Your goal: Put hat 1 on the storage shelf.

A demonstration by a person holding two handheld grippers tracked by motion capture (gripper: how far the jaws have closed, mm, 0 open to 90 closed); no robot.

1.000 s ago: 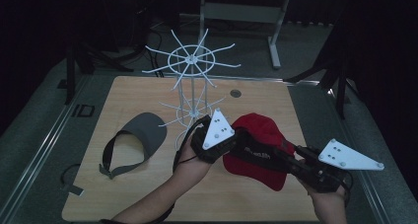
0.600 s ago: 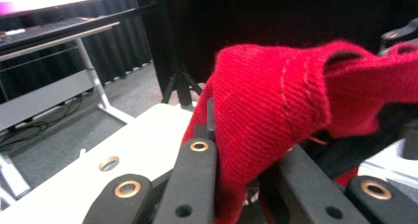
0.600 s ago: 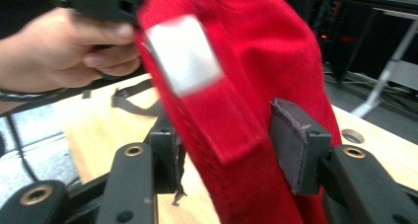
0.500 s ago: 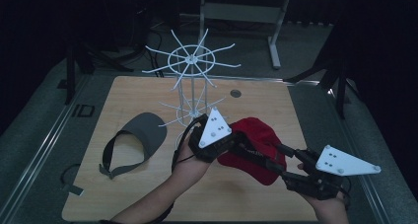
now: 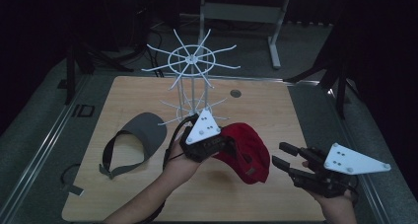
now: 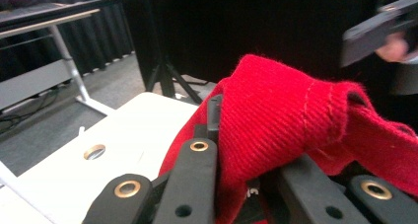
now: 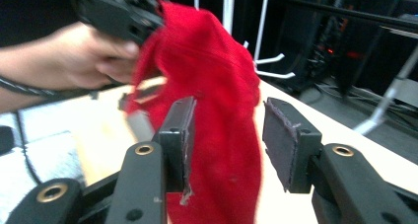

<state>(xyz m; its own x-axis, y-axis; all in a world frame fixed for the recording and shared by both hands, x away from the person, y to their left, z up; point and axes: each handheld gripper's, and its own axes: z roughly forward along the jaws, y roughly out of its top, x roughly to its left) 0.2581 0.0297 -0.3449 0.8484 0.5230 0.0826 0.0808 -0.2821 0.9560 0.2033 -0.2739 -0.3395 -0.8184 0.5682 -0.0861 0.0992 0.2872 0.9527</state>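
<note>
Red cap (image 5: 246, 150) hanging mid-table, just right of the white rack (image 5: 190, 81), pinched in the left gripper (image 6: 236, 150). Right gripper (image 5: 281, 155) wide, empty, near right. Best raised crown-open toward a rack prong, steadied from the right if sagging.

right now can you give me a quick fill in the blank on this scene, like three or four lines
1. The left claw is shut on the ____ cap.
2. The right claw is ____, apart from the cap.
3. The grey visor lies on the table, to the ____ of the white rack in the high view.
4. The rack is coloured ____.

Missing words: red; open; left; white
</note>
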